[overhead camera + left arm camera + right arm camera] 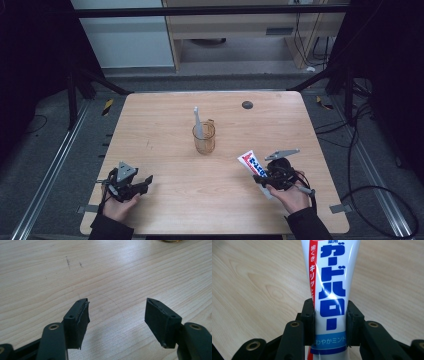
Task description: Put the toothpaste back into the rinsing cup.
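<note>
Toothpaste tube (332,290) sits clamped in right gripper (331,325), above table (175,130), right of cup (204,138). Soft, light, glossy — likely slippery; grip near the stiffer cap end. Left gripper (117,315) open, empty.

Left gripper (131,183) held low near the front left of the table in the left hand (120,204), pointing to the right in the high view, grey plate on top, jaws spread wide with bare space between the pads (79,322). Right gripper (265,176) held in the right hand (294,196) near the front right, angled up and toward the left, grey plate tilted above it, jaws pressed in from both sides on a tube. Both forearms in dark sleeves, entering from the bottom edge.
</note>
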{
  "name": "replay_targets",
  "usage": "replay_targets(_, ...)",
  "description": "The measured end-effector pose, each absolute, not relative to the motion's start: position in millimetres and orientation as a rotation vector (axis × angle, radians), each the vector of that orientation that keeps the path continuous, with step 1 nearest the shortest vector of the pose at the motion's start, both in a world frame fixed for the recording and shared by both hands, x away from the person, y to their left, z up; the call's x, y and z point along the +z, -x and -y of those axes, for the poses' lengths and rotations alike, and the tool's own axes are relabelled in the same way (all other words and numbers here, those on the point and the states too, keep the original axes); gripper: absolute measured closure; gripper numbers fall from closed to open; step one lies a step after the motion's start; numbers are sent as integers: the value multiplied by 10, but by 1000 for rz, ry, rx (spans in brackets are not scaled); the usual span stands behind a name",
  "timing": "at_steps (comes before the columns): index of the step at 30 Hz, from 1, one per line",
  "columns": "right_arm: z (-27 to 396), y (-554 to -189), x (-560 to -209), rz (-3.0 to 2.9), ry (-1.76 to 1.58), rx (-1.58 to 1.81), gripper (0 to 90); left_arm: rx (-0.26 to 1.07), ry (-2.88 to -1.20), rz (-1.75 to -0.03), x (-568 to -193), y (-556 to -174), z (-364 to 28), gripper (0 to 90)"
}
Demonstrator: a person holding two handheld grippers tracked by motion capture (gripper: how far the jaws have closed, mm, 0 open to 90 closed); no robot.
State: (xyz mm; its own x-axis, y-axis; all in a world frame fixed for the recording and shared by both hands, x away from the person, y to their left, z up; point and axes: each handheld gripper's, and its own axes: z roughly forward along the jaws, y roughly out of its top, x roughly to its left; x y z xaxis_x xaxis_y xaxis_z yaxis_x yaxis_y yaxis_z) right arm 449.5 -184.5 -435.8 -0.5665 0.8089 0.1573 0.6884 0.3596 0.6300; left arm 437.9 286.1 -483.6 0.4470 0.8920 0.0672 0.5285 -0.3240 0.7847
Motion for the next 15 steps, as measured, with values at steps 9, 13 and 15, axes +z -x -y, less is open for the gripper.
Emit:
replay_targets(9, 1869, -4569, -4165, -2283, -1346, 1158, 666, 666, -1990, -1190, -4831, -4377, -2863, 354)
replay_targets(13, 1864, -4619, -4085, -2216, -1349, 1222, 666, 667, -1984, -1192, -4825, -4376, -2873, 354)
replay_targets(15, 1849, -4651, -4049, -2175, -1349, 1250, 666, 669, -1980, -1196, -4823, -4376, -2878, 354)
